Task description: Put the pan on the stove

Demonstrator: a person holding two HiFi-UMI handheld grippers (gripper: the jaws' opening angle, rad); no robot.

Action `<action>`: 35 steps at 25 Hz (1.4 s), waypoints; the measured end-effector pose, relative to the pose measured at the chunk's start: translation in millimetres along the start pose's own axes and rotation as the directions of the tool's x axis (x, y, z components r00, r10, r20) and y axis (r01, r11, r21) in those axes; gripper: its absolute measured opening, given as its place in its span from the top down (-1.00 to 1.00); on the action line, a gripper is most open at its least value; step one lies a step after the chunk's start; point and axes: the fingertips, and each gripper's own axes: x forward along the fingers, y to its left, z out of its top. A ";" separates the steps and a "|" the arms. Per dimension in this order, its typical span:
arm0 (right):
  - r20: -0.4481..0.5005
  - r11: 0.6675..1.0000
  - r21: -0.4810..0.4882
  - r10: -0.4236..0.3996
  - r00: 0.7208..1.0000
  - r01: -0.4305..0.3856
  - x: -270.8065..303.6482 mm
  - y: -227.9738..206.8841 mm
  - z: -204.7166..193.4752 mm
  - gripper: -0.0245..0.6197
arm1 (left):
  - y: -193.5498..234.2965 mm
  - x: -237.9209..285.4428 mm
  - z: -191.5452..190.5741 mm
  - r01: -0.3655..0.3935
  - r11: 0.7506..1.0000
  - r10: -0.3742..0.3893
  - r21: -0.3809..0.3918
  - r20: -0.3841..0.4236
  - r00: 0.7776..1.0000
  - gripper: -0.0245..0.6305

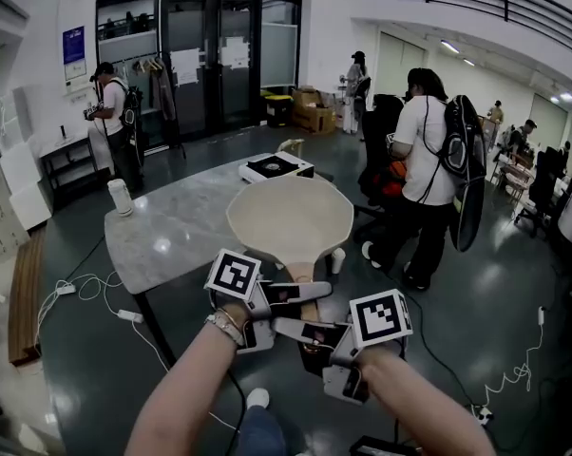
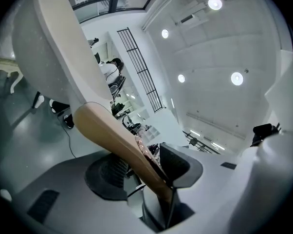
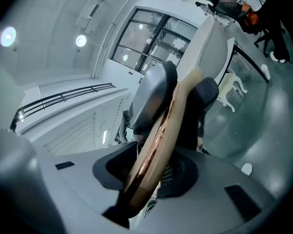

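I hold the cream pan [image 1: 291, 218] in the air by its wooden handle [image 1: 309, 304], over the near edge of the marble table [image 1: 172, 228]. My left gripper [image 1: 300, 294] is shut on the handle from the left. My right gripper [image 1: 297, 330] is shut on it from the right, a little lower. The white stove [image 1: 273, 167] with its black top stands at the table's far end, beyond the pan. In the left gripper view the handle [image 2: 118, 139] runs between my left gripper's [image 2: 147, 168] pads up to the pan [image 2: 54, 48]. In the right gripper view the handle [image 3: 161, 140] lies clamped in my right gripper [image 3: 154, 173].
A white cylinder [image 1: 121, 198] stands on the table's left corner. A small white cup [image 1: 337, 259] sits on the floor by the table. A person with a backpack [image 1: 429, 160] stands to the right, another person [image 1: 110, 112] at the back left. Cables [image 1: 86, 288] trail on the floor.
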 end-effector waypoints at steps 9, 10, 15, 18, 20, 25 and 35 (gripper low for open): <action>0.015 1.000 -0.010 0.001 1.000 -0.001 9.8 -5.0 28.8 0.51 | 6.1 -2.5 29.0 -0.007 1.000 0.007 0.017 -0.005 1.000 0.30; 0.014 1.000 -0.008 0.002 1.000 -0.002 11.8 -7.7 34.2 0.51 | 9.6 -3.0 34.3 -0.010 1.000 0.010 0.016 -0.007 1.000 0.30; 0.023 1.000 0.007 0.012 1.000 -0.012 25.9 -23.0 64.7 0.51 | 30.8 -6.2 65.0 -0.013 1.000 0.013 0.009 -0.013 1.000 0.29; 0.026 1.000 0.000 0.015 1.000 -0.015 38.4 -32.7 86.7 0.51 | 43.5 -11.5 87.3 -0.010 1.000 0.010 0.012 -0.022 1.000 0.29; 0.033 1.000 0.009 0.006 0.999 -0.006 49.6 -40.2 100.6 0.51 | 53.0 -18.4 102.7 -0.009 1.000 0.009 0.010 -0.026 1.000 0.29; 0.044 1.000 0.007 -0.007 0.999 0.007 75.0 -57.6 138.4 0.50 | 73.9 -30.9 141.8 0.003 1.000 -0.003 0.001 -0.036 0.999 0.29; 0.040 0.999 0.023 -0.024 0.999 0.023 126.0 -90.4 198.8 0.50 | 117.2 -61.4 209.2 0.007 1.000 -0.007 -0.004 -0.041 0.999 0.28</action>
